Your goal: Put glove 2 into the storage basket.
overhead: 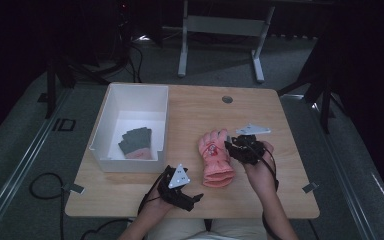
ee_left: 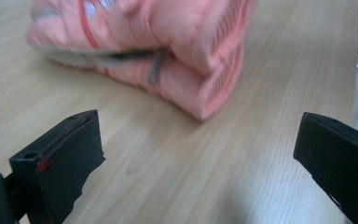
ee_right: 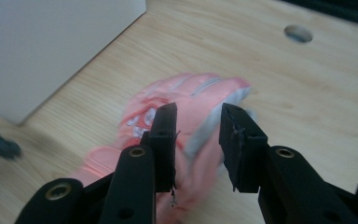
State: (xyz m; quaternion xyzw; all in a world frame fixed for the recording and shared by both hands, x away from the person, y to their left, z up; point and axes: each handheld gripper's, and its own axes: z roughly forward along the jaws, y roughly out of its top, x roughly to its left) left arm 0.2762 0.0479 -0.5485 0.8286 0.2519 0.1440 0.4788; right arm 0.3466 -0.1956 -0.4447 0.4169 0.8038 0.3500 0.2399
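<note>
High view: light wooden table (overhead: 285, 150) with one open white rectangular box (overhead: 111, 117) at its left and one pink padded winter glove (overhead: 216, 157) lying flat at centre, just right of the box. The glove's long axis runs away from the person — fingers at the far end, folded cuff at the near end. Inside the box lies one pair of dark grey knit gloves (overhead: 136, 141) with a pinkish cuff edge. Two tools, one per hand. The right tool (overhead: 231, 145) sits at the pink glove's right edge near its fingers, touching or nearly so; the left tool (overhead: 196, 198) rests low at the near edge, left of the cuff and apart from it. The right hand is clearly nearer.

Left gripper view: left tool's jaws are spread wide, gripping nothing; the glove's cuff end lies ahead across bare table, blurred, a grey pull tab hanging from it.

Right gripper view: right tool's jaws are parted to a narrow gap — unclenched, not yet on fabric — poised just above the glove's finger section, with the box wall beyond at upper left. Likely next step: a pinch at the fingers, then over to the box.
</note>
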